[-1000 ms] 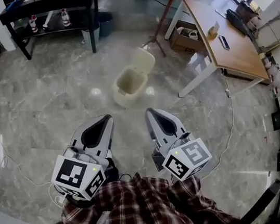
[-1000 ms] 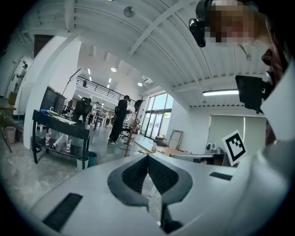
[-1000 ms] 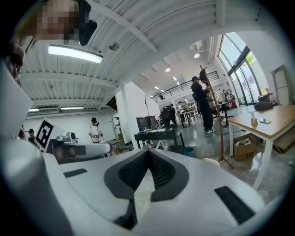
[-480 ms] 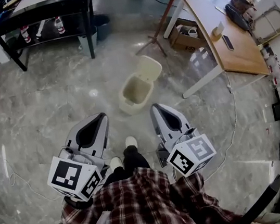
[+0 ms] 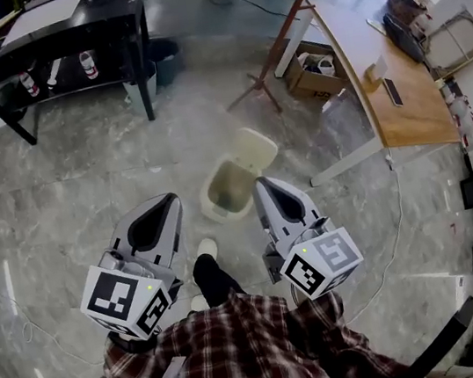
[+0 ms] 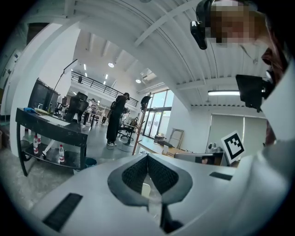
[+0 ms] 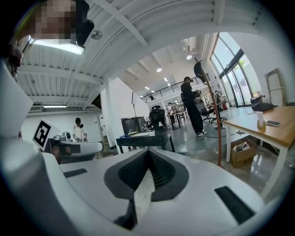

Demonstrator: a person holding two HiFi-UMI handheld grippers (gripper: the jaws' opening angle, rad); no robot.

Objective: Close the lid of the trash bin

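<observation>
Left gripper (image 5: 170,199) and right gripper (image 5: 263,185): jaws shut, empty. Trash bin (image 5: 228,189) ahead, lid (image 5: 255,149) flipped open. Light, stiff plastic, I'd judge; push its free edge.

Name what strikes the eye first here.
An open cream bin stands on the floor straight ahead, its lid tipped back. The left gripper and right gripper frame it from the near side, both shut and empty. A wooden desk runs along the right.
</observation>
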